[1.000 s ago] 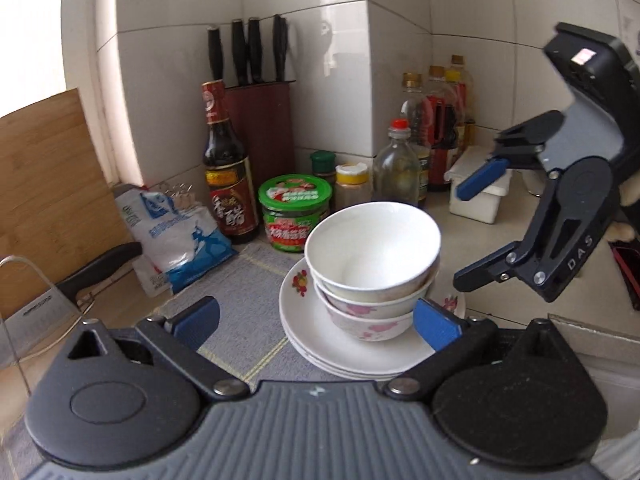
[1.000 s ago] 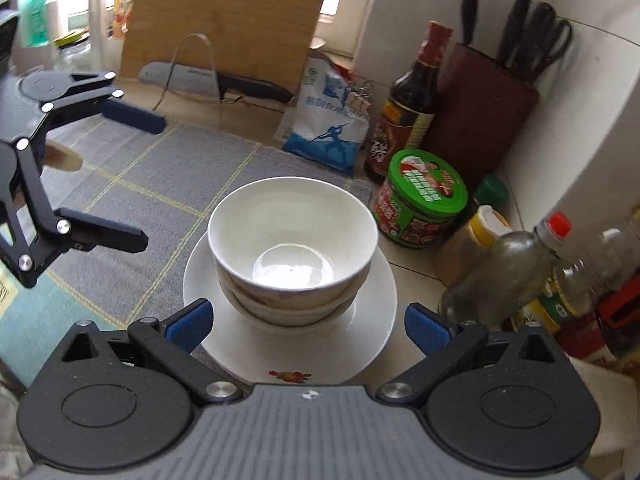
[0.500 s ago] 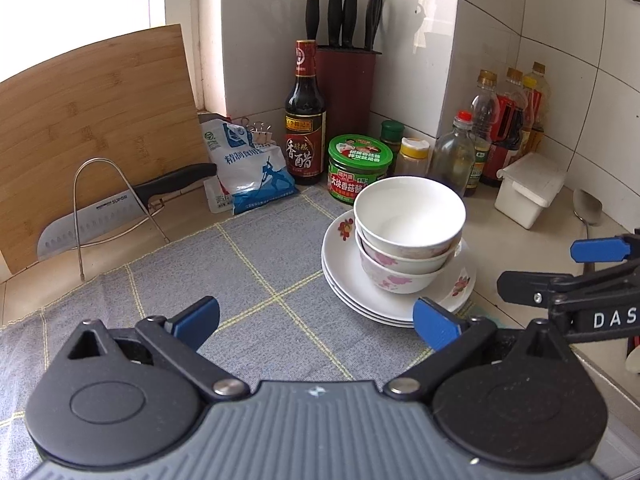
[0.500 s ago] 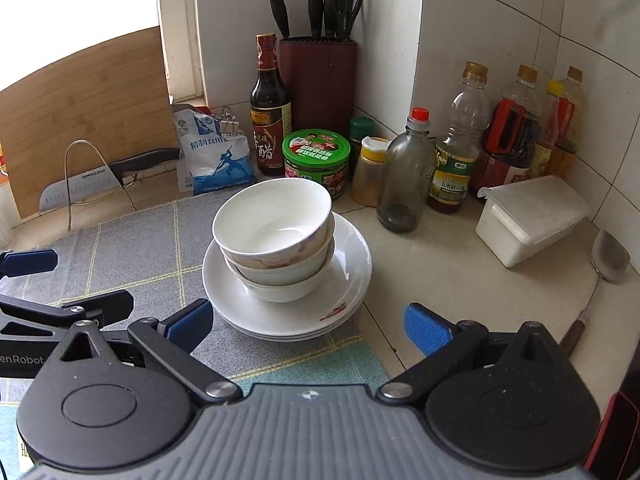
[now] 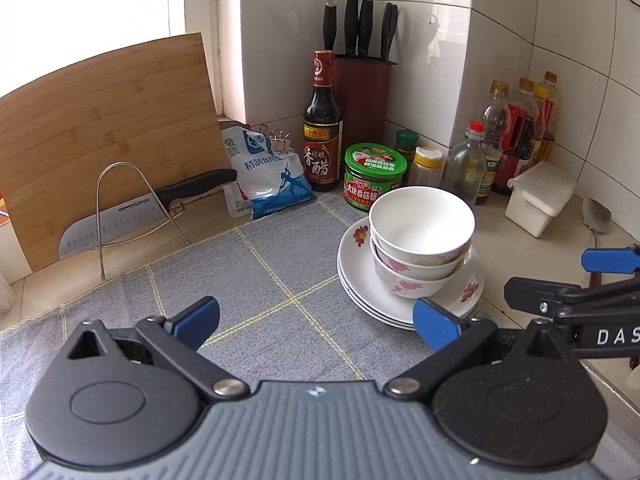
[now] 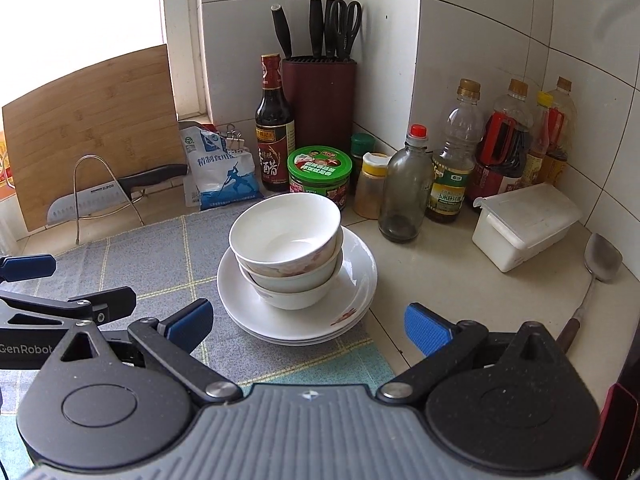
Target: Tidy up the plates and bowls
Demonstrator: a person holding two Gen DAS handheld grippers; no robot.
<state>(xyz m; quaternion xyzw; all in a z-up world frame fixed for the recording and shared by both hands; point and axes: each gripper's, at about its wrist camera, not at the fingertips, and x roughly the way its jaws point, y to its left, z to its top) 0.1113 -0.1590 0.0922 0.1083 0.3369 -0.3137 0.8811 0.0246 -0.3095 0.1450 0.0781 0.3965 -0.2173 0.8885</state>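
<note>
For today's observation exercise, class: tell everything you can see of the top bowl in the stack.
The top bowl is white, glossy, ceramic-looking and empty, with a faint brownish mark on its outer wall. It sits upright, slightly tilted, nested in the flowered bowl below, part of a stack on the stacked plates at the edge of the grey cloth. Neither tongs touches it; the green-lidded jar stands just behind.

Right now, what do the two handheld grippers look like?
Both match: left gripper and right gripper have black linkage arms, blue finger pads, round black pivot housings and a ribbed grey body. White lettering reads "DAS" on the right gripper, "GenRobot" on the left gripper.
</note>
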